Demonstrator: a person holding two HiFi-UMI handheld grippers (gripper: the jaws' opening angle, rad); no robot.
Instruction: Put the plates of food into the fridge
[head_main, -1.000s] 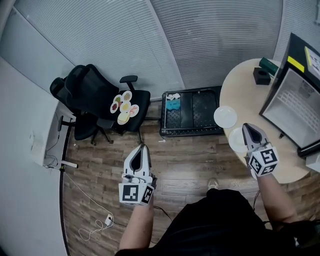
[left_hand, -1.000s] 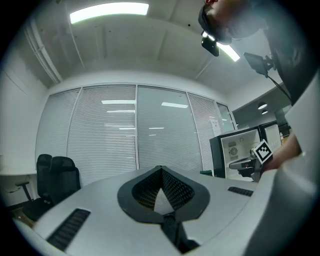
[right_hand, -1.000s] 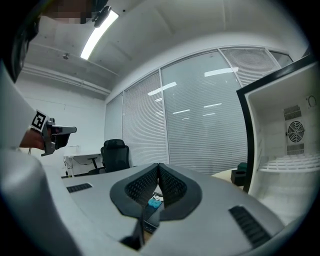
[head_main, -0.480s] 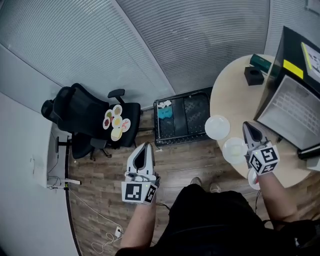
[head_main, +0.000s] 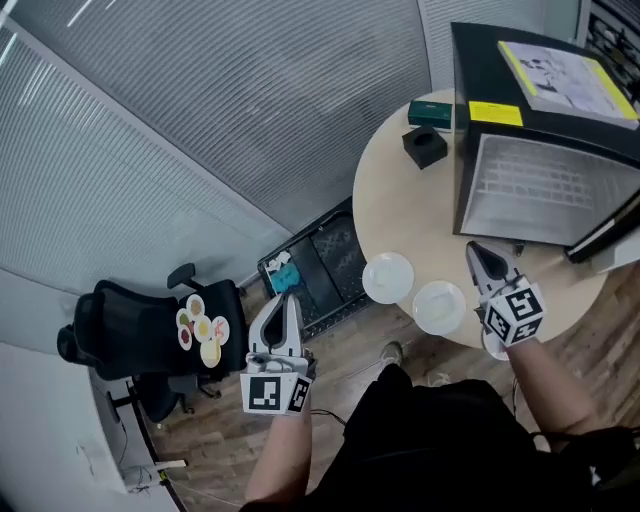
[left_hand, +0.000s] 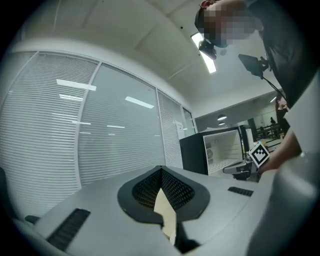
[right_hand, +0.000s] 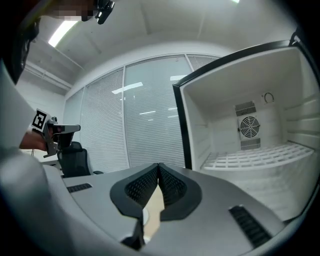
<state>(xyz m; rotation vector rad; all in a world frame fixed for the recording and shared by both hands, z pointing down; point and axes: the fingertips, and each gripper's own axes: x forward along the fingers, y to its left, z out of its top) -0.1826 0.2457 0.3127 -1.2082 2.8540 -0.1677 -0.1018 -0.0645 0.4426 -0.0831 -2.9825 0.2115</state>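
Note:
Several small plates of food (head_main: 201, 328) lie together on the seat of a black office chair (head_main: 130, 350) at the lower left of the head view. The black mini fridge (head_main: 545, 150) stands on the round table (head_main: 400, 215) with its door open; its white inside (right_hand: 255, 145) with a wire shelf shows in the right gripper view. My left gripper (head_main: 289, 299) hangs over the floor, shut and empty (left_hand: 161, 169). My right gripper (head_main: 473, 249) is over the table edge in front of the fridge, shut and empty (right_hand: 159, 165).
Two white plates (head_main: 388, 277) (head_main: 439, 306) sit near the table's front edge, left of my right gripper. A black box (head_main: 425, 147) and a green box (head_main: 430, 113) stand beside the fridge. A black crate (head_main: 315, 265) holding something blue lies on the wooden floor.
The head view has swung toward the table: the fridge and plates now sit nearer the middle, the chair has slid to the lower left. Both grippers stay shut.

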